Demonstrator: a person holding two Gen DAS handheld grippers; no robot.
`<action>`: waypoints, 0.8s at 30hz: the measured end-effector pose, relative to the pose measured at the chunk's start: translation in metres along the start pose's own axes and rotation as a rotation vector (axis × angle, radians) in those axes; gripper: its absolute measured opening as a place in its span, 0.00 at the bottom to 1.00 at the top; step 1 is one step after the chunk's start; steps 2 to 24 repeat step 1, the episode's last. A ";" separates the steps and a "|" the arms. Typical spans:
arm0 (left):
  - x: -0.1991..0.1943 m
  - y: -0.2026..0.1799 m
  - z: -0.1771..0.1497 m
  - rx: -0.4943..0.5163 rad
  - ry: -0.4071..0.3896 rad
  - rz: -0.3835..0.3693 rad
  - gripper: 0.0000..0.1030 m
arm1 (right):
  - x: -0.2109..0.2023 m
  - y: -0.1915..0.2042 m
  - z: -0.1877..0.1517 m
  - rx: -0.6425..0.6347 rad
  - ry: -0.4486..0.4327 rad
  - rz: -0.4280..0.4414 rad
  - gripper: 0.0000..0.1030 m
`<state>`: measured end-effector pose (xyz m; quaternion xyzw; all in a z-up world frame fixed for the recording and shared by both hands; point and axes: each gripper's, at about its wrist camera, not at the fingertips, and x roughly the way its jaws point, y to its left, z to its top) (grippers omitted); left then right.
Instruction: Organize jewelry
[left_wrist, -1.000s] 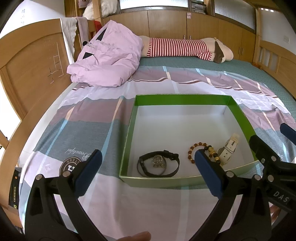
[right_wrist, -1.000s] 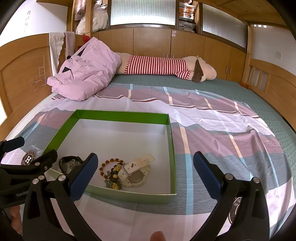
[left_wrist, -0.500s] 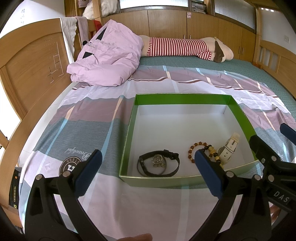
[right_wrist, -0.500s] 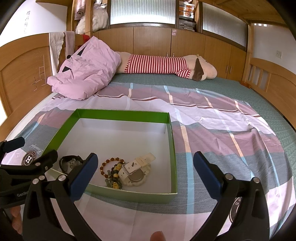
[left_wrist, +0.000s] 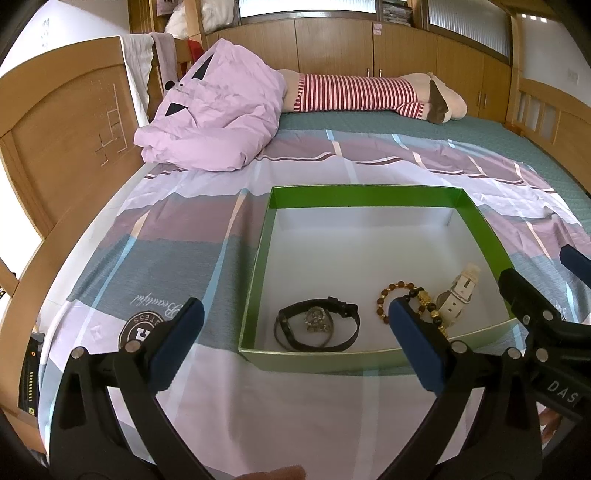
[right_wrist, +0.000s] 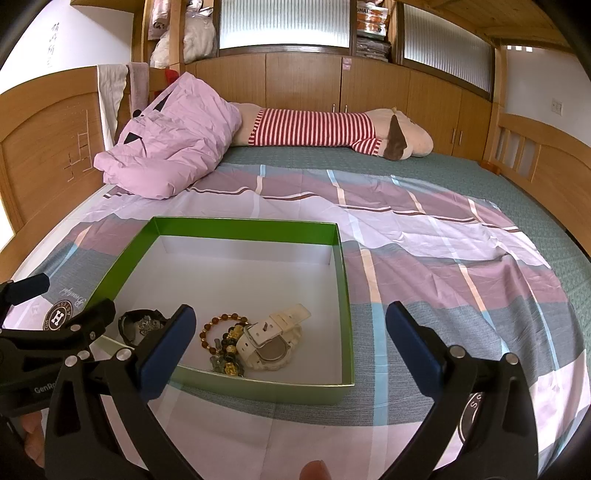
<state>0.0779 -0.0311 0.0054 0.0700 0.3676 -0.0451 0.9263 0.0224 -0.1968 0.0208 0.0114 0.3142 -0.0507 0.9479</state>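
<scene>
A green box with a white floor lies on the bed; it also shows in the right wrist view. Near its front wall lie a black watch, a brown and gold bead bracelet and a white watch. The right wrist view shows the same bracelet, white watch and black watch. My left gripper is open and empty, just in front of the box. My right gripper is open and empty, at the box's front right corner.
A pink quilt and a striped plush toy lie at the far side of the bed. A wooden headboard stands on the left. A checked sheet covers the bed around the box.
</scene>
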 end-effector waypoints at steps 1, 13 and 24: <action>-0.001 -0.001 0.001 -0.001 0.001 0.001 0.98 | 0.000 0.001 0.000 0.000 0.000 0.000 0.99; -0.001 -0.001 0.001 -0.001 0.001 0.001 0.98 | 0.000 0.001 0.000 0.000 0.000 0.000 0.99; -0.001 -0.001 0.001 -0.001 0.001 0.001 0.98 | 0.000 0.001 0.000 0.000 0.000 0.000 0.99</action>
